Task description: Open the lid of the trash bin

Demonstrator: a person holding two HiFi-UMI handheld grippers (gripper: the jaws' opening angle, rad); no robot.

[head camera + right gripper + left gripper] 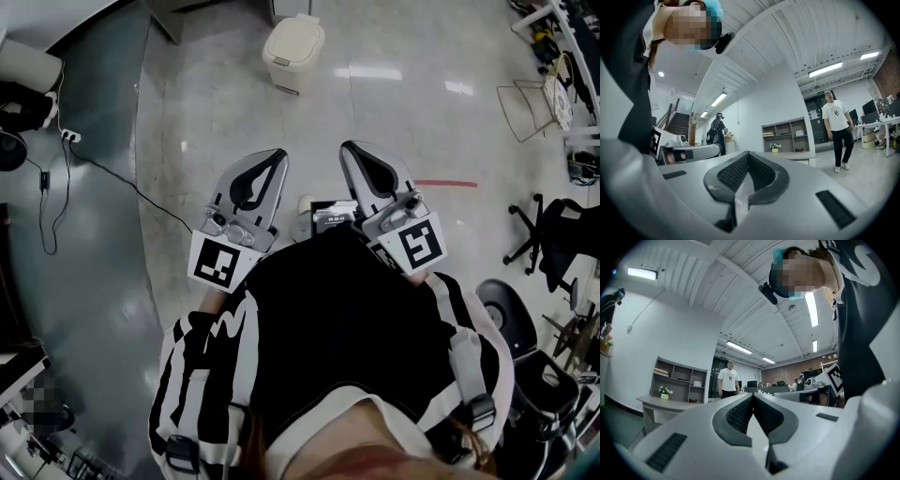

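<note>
Head view: cream plastic trash bin point(293, 58) at upper centre, lid point(295, 37) down; mid-frame, left gripper point(278, 156) and right gripper point(348, 148) both pinched together, empty.

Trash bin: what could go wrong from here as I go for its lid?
1. The left tool and right tool are both shut and empty; pushing at the closed trash bin could slide it on the glossy floor.
2. A black cable runs across the floor on your left: possible trip.
3. A person in a white shirt is close by.
</note>
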